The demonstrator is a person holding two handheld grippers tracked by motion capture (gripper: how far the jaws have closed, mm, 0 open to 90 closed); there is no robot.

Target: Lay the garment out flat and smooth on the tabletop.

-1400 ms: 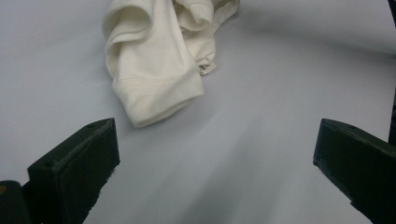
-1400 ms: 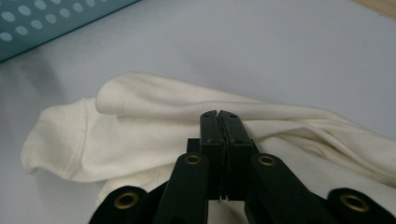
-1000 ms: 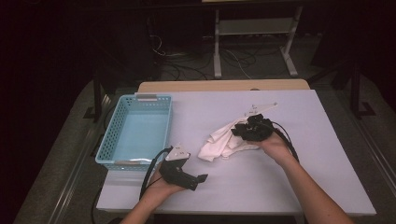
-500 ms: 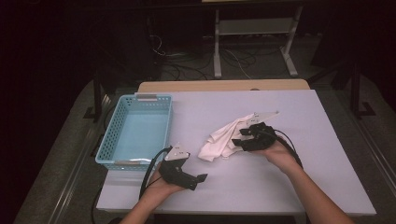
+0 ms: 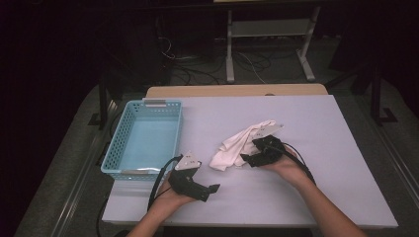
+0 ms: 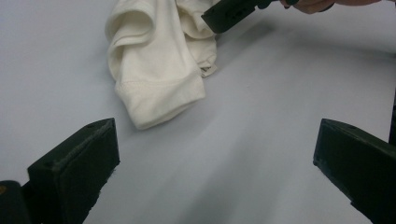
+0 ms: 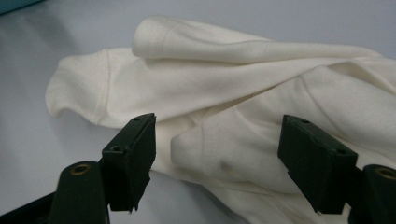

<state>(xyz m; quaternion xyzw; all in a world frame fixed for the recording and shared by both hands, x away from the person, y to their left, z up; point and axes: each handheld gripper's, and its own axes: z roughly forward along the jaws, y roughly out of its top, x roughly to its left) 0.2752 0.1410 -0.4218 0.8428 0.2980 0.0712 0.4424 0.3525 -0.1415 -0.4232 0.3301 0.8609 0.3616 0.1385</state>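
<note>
A crumpled white cloth [image 5: 236,143] lies in the middle of the pale table [image 5: 326,168]. My right gripper [image 5: 245,160] is at its near right edge, pointing left, and its jaws have just been opening. In the right gripper view they [image 7: 219,158] stand apart, with folds of the cloth [image 7: 233,93] lying between and beyond them, and the pads do not press on it. My left gripper [image 5: 213,189] rests open near the table's front edge. In its own view the wide jaws [image 6: 215,154] have nothing between them; the cloth [image 6: 154,70] and the right gripper [image 6: 233,11] lie ahead.
A light blue plastic basket [image 5: 115,146] stands at the table's left side, with nothing visible in it. A wooden board's edge [image 5: 237,91] runs along the back of the table. Cables and a metal stand [image 5: 267,34] are on the dark floor beyond.
The right gripper has moved down and towards the person, off the cloth's far end, and its jaws have opened. The cloth's far end lies loose on the table. The left gripper has not moved.
</note>
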